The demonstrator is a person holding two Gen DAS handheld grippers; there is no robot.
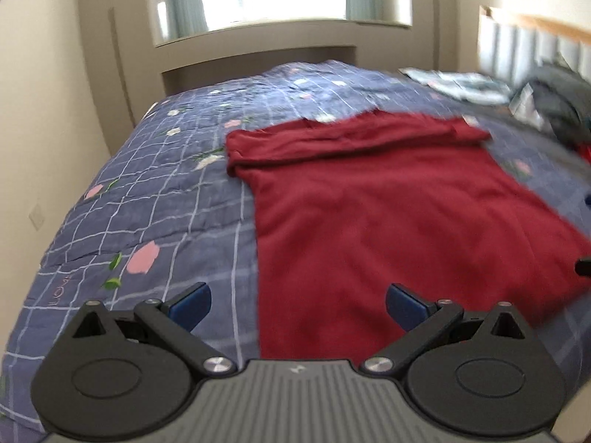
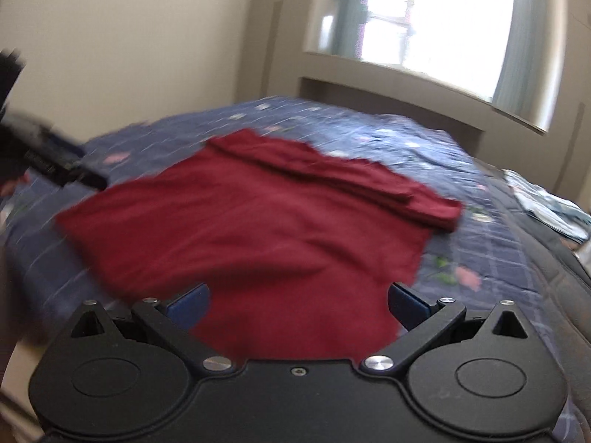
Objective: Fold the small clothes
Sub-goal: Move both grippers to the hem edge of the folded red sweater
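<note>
A dark red garment [image 1: 388, 199] lies spread flat on the bed, with its far end folded over into a band. It also shows in the right wrist view [image 2: 258, 221]. My left gripper [image 1: 297, 304] is open and empty, above the garment's near left edge. My right gripper [image 2: 297, 306] is open and empty, above the garment's near edge. The left gripper shows blurred at the left of the right wrist view [image 2: 51, 162]. A tip of the right gripper shows at the right edge of the left wrist view [image 1: 583, 267].
The bed has a blue checked quilt [image 1: 166, 184] with pink flowers. A pile of other clothes [image 1: 554, 103] and light blue folded fabric [image 1: 458, 83] lie by the headboard. A wall and window ledge [image 1: 258, 37] stand beyond the bed. The bed's left edge drops off near the wall.
</note>
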